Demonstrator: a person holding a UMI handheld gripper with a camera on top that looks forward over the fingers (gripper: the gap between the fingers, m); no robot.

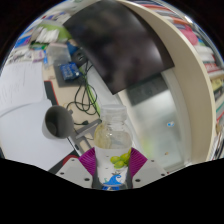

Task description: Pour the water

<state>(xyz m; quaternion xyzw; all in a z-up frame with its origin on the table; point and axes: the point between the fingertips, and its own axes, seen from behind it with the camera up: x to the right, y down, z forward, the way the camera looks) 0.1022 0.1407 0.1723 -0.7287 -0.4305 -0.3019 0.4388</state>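
A clear plastic water bottle with a green and blue label stands upright between my gripper's magenta pads. Both pads press against its sides, so the gripper is shut on it. The bottle is lifted off the table, its neck and cap reaching up toward the desk scene beyond. Its base is hidden below the fingers. No cup or other vessel for the water shows clearly.
A white desk lies beyond, with a dark round object to the left of the bottle, cables and cluttered items farther back. A large dark monitor stands behind. A pale wall panel is at the right.
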